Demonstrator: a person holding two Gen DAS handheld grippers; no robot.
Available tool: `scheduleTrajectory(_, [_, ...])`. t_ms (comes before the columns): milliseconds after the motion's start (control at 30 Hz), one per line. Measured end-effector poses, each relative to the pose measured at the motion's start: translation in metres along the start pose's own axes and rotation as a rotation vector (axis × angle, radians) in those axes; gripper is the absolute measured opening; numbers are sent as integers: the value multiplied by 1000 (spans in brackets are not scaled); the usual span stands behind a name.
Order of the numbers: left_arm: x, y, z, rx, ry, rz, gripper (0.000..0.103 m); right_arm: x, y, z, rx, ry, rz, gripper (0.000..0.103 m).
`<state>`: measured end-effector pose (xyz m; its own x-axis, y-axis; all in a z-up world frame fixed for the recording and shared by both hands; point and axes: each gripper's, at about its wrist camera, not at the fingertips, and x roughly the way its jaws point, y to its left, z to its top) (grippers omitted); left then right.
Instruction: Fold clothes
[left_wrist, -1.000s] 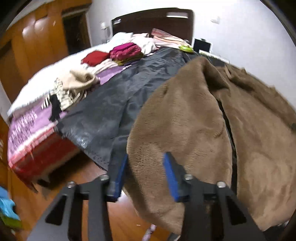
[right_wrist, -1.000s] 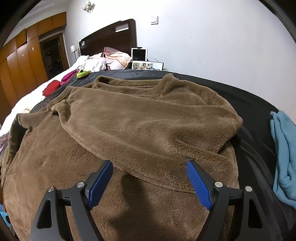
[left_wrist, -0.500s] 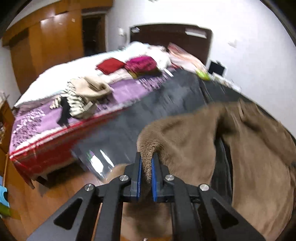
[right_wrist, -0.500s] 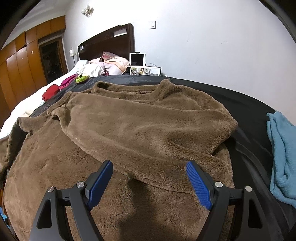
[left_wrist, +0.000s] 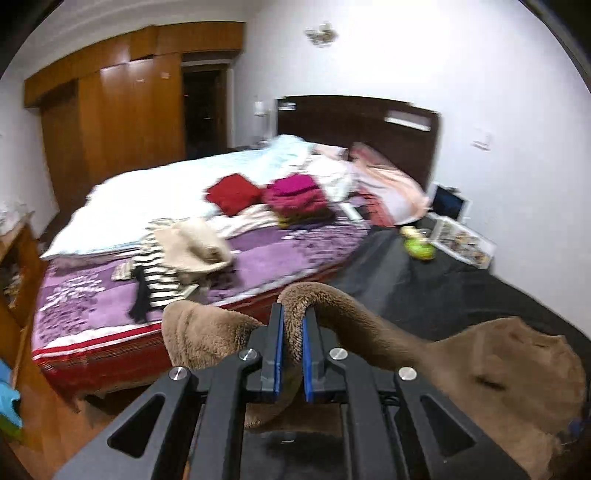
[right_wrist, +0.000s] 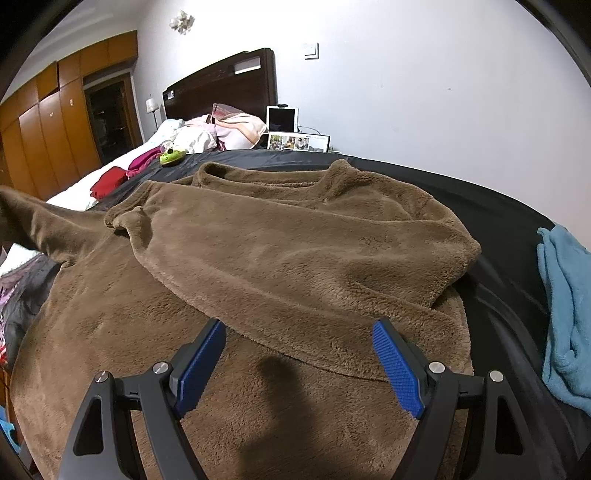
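A brown fleece sweater (right_wrist: 280, 258) lies spread on a black sheet (right_wrist: 495, 214), its right sleeve folded across the chest. My left gripper (left_wrist: 293, 321) is shut on the sweater's left sleeve (left_wrist: 354, 325) and holds it raised above the sheet; the raised sleeve also shows at the left edge of the right wrist view (right_wrist: 40, 221). My right gripper (right_wrist: 299, 343) is open and empty, hovering just above the sweater's lower front.
A light blue towel (right_wrist: 565, 310) lies at the right on the black sheet. A bed (left_wrist: 92, 306) beyond holds folded red (left_wrist: 231, 194) and magenta (left_wrist: 295, 195) clothes and a striped garment (left_wrist: 159, 273). A green toy (left_wrist: 419, 247), a tablet and photo frame stand near the wall.
My left gripper closed on the sweater's left sleeve and lifted it up off the sheet. My right gripper stayed open and nearly still.
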<state>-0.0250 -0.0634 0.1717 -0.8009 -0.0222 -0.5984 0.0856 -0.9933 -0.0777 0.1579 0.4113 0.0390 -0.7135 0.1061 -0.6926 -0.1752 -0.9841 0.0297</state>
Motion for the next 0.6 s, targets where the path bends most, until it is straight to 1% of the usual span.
scheduleTrajectory(67, [-1, -29, 6, 31, 34, -107, 10, 0, -1, 0, 4, 3, 5, 84])
scheduleTrajectory(133, [-3, -67, 5, 82, 70, -196, 10, 1, -1, 0, 8, 7, 10, 84])
scheduleTrajectory(333, [-2, -199, -12, 244, 167, -434, 10, -1, -5, -1, 28, 9, 27, 84])
scheduleTrajectory(433, [1, -263, -29, 335, 210, -529, 10, -1, -10, -1, 49, 9, 33, 84])
scheduleTrajectory(467, [4, -284, -36, 363, 235, -555, 10, -1, -12, -1, 57, 10, 35, 84])
scheduleTrajectory(600, [22, -348, -63, 446, 340, -647, 11, 0, -19, -1, 88, 12, 47, 84])
